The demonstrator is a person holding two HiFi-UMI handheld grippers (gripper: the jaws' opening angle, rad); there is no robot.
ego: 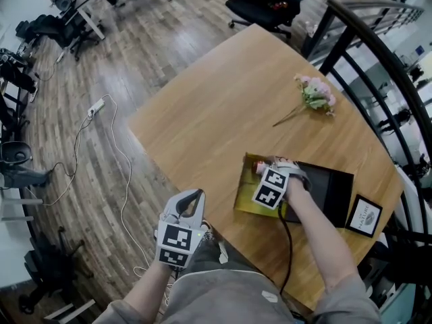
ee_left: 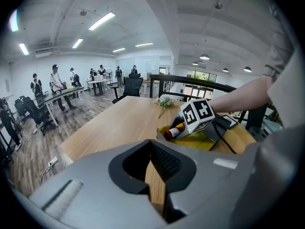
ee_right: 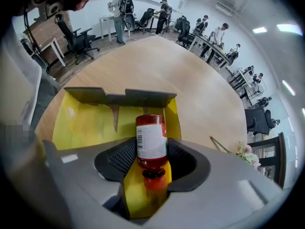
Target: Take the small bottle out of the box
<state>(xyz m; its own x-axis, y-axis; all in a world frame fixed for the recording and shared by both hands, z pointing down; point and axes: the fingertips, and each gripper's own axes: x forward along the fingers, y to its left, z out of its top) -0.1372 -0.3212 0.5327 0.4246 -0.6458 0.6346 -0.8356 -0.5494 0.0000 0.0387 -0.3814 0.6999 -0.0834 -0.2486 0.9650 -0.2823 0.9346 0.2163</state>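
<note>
A small red-brown bottle (ee_right: 151, 140) with a white label is clamped between my right gripper's (ee_right: 151, 149) jaws, cap end toward the camera. It hangs over the open yellow box (ee_right: 86, 123), near the box's far flap. In the head view the right gripper (ego: 264, 167) holds the bottle (ego: 259, 168) at the box's (ego: 248, 202) far end. The left gripper view shows the bottle (ee_left: 174, 130) over the box's (ee_left: 193, 140) near corner. My left gripper (ego: 191, 198) is shut and empty, off the table's near edge; in its own view the left gripper (ee_left: 155, 168) points at the table.
The box's black lid (ego: 332, 189) lies beside it on the wooden table (ego: 223, 113), with a framed card (ego: 365, 216) to its right. A small bunch of flowers (ego: 314, 96) lies farther back. A black railing (ego: 378, 52) runs along the right; office chairs and people stand beyond.
</note>
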